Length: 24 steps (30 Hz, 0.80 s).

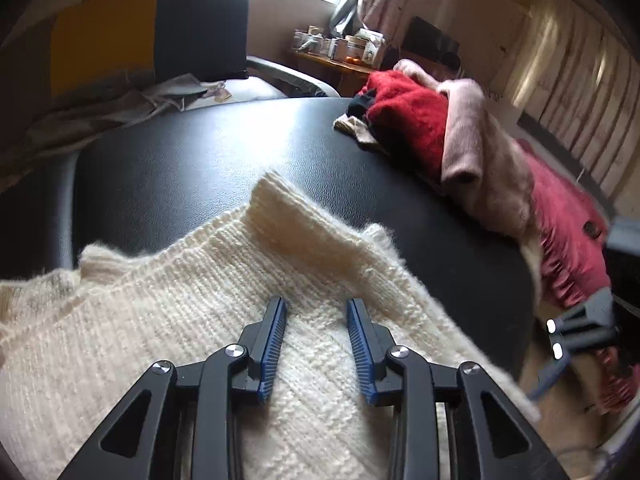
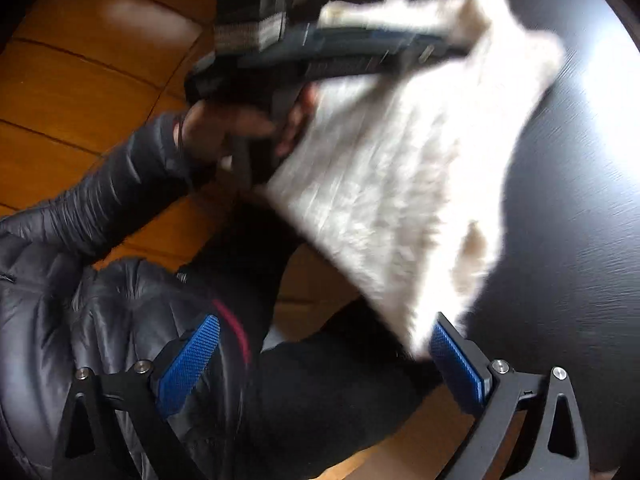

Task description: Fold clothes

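A cream knit sweater (image 1: 180, 320) lies on the round black table (image 1: 200, 152), its ribbed hem pointing away from me. My left gripper (image 1: 316, 312) hovers low over the sweater, fingers parted, with only flat knit showing between the blue pads. In the right wrist view the sweater (image 2: 400, 168) is blurred and hangs over the table's near edge. My right gripper (image 2: 324, 344) stands wide open beside that edge, its right pad (image 2: 456, 360) next to a sweater corner. A hand (image 2: 224, 128) holds the left gripper (image 2: 432, 44) above the cloth.
A heap of clothes, red (image 1: 404, 120) and pink (image 1: 484, 160), fills the table's far right. A chair with a yellow and dark back (image 1: 160, 32) stands behind the table. A side table with jars (image 1: 340, 48) is by the window. The person's dark puffer jacket (image 2: 80, 300) and wooden floor (image 2: 80, 80) lie below.
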{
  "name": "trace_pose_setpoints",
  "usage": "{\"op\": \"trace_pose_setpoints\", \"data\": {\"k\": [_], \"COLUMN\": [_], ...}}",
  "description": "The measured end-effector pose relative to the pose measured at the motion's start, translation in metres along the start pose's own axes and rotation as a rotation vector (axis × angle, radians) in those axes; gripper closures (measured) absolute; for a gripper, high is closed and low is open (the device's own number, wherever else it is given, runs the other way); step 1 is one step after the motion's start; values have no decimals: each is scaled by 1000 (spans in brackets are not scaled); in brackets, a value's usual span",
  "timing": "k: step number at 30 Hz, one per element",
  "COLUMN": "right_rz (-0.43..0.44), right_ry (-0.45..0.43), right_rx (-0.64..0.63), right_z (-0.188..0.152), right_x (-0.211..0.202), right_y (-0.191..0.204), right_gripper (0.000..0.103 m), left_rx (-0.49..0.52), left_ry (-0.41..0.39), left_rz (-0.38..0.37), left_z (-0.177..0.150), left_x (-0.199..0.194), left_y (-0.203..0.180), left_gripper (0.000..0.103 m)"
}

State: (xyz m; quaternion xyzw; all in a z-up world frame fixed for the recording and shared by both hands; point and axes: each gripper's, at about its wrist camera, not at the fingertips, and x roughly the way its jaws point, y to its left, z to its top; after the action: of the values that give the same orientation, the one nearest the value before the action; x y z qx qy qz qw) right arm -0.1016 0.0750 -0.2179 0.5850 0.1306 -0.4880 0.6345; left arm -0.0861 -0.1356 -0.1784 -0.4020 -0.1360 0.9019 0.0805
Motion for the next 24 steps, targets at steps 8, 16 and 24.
{"op": "trace_pose_setpoints", "data": {"k": [8,16,24], "right_rz": [-295,-747,-892], "right_ry": [-397,-345,-347], "right_rx": [17,-107,67], "right_z": [38,135,126], "right_x": [-38,23,2], "right_y": [-2,-2,-57], "right_gripper": [0,70,92], "left_rx": [-34,-42,-189], "left_ry": [-132,-124,-120], "left_rz": [153,233,205], "left_z": [-20,-55,-47], "left_x": [-65,-73,-43], "left_y": [30,51,67], "left_gripper": [70,70,68]}}
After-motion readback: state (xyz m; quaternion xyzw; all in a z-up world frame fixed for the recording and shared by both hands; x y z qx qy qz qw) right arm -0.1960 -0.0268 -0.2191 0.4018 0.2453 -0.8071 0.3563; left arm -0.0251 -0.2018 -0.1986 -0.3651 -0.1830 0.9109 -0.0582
